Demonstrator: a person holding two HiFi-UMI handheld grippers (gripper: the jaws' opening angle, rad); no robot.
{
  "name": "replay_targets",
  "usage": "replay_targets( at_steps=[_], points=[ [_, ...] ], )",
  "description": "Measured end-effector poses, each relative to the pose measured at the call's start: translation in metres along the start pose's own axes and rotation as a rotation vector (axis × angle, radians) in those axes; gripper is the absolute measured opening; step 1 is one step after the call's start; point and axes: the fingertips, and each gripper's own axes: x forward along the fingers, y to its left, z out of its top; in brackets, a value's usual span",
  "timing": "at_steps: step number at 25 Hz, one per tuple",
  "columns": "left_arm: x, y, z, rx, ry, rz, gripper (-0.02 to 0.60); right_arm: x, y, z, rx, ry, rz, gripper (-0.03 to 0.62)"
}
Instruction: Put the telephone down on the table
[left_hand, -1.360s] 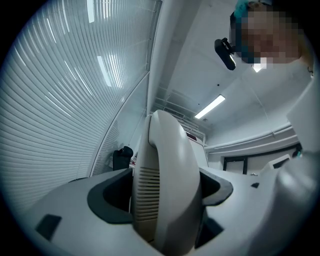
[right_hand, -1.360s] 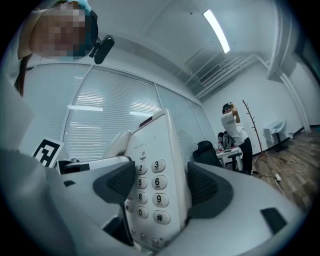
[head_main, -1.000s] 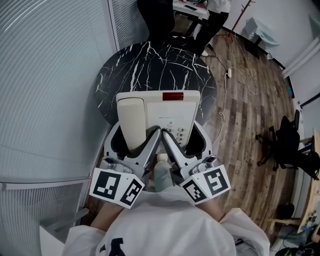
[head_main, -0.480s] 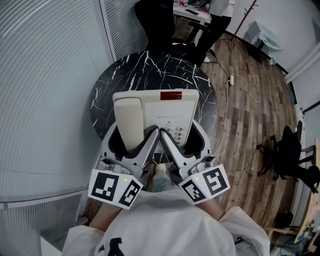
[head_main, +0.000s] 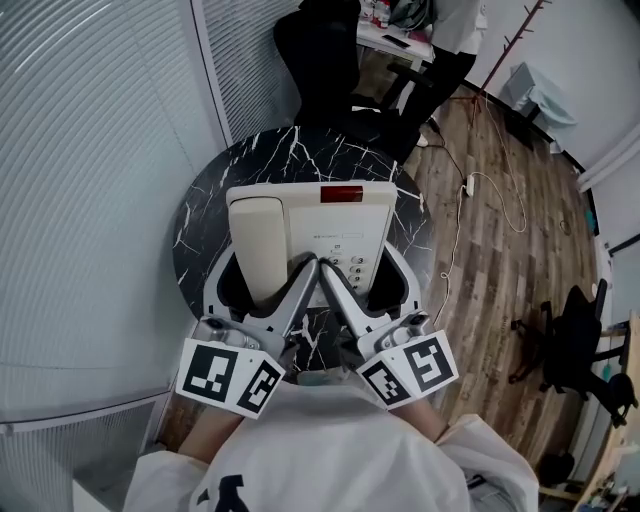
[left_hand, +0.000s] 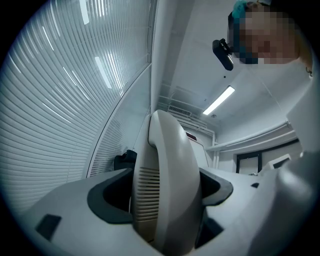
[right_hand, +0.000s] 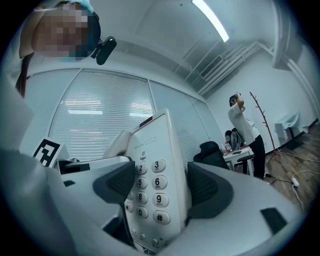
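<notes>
Cream-white telephone (head_main: 330, 225), red strip at its top edge, pale keys with dark digits. Table (head_main: 300, 155) black marble, thin white veins. Left gripper (head_main: 262, 280) and right gripper (head_main: 370, 282) light grey with dark grey pads; marker cubes (head_main: 232, 375) black-and-white squares. Floor (head_main: 490, 250) brown wood planks. Blinds (head_main: 90, 150) white, fine slats.

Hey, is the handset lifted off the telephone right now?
No, the handset lies in its cradle on the left side of the telephone in the head view.

right gripper (right_hand: 162, 192) jaws clamping telephone (right_hand: 155, 185) keypad edge, blinds behind
</notes>
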Motion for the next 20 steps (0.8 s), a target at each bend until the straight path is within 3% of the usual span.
replay_targets(
  at_steps=[8, 20],
  points=[
    [0.029, 0.008, -0.005, -0.009, 0.007, 0.025, 0.376, 0.021, -0.024, -0.001, 0.01, 0.022, 0.018, 0.325],
    [0.057, 0.031, -0.011, -0.026, 0.053, -0.012, 0.377, 0.047, -0.039, -0.012, 0.03, 0.043, -0.039, 0.326]
  ],
)
